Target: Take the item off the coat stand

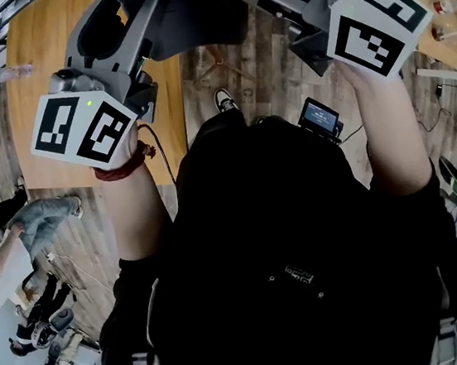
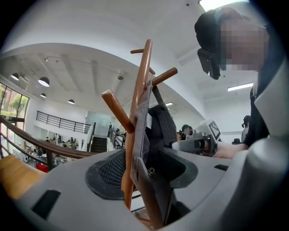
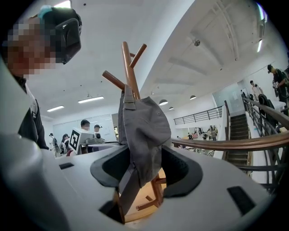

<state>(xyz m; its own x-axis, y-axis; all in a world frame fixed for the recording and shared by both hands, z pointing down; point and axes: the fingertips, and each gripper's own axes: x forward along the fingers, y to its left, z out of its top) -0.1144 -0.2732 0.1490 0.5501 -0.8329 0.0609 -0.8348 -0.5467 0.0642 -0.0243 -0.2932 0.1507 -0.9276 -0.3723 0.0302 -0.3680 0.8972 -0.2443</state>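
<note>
Step in hand, as I read it: lining up for the grab, with nothing gripped yet.

Left hand-held gripper [image 2: 143, 164]: jaws spread wide, held up and roughly level. The grey cap [image 2: 162, 128] sits between its pads, edge-on and just ahead of them. It hangs nearer the right pad than the left, and I see neither pad pressing on it. The wooden post of the coat stand [image 2: 139, 90] also falls in that gap, just left of the cap. An angled peg [image 2: 118, 110] sticks out above the left pad.

Middle: the cap is on the stand, hung from high on the post. Its crown droops down into the space where both grippers meet from opposite sides. It has not been lifted off.

Right hand-held gripper [image 3: 143, 168]: jaws spread wide too. The lower part of the crown hangs right between its pads and fills most of the gap. The fabric looks slack rather than pinched, so I call it not gripped. The post shows behind and below the cap, beyond the pads.

Next move, my call: close the right jaws on the crown fabric. Bring the left jaws in on the cap edge only, shifted off the post so wood doesn't get clamped. Then raise both together until the cap clears its peg, and pull away from the stand. The risk is that the cap snags on the peg if it is pulled sideways before it is lifted.
</note>
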